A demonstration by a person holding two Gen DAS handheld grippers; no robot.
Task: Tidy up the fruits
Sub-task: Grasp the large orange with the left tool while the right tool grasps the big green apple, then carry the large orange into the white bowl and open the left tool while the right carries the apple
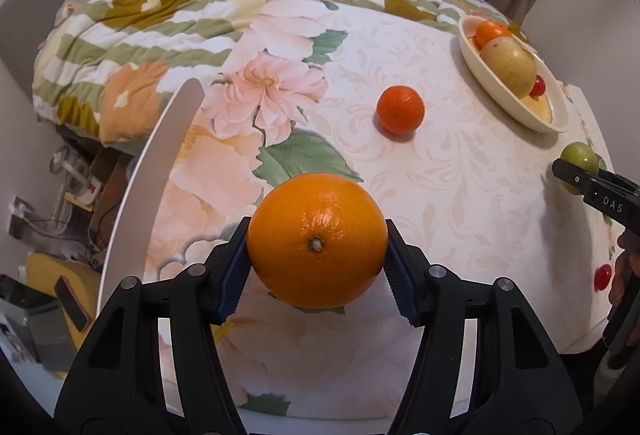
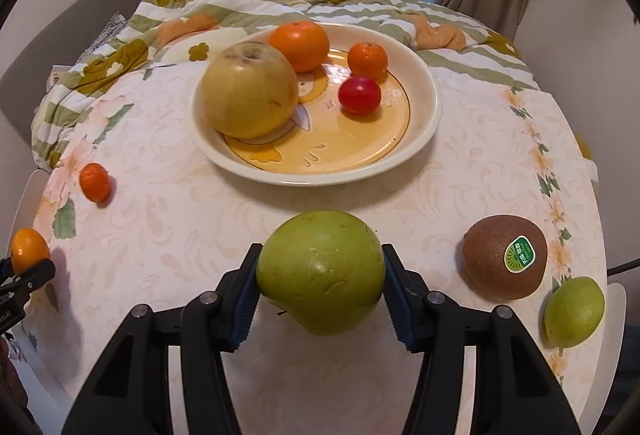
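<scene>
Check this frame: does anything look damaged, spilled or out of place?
Nothing spilled. The green pear in the right gripper has small dents in its skin; the big yellow pear in the bowl shows brown blemishes.

The black two-finger left gripper [image 1: 318, 261] tilts steeply downward, its blue-padded jaws clamped on either side of a large, glossy orange [image 1: 317, 239]. The matching black right gripper [image 2: 320, 285] points down likewise, its jaws apparently pressing a green pear [image 2: 321, 271].

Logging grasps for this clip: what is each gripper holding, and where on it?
Left gripper: orange, clamped across its middle. Right gripper: green pear, gripped on opposite sides.
</scene>
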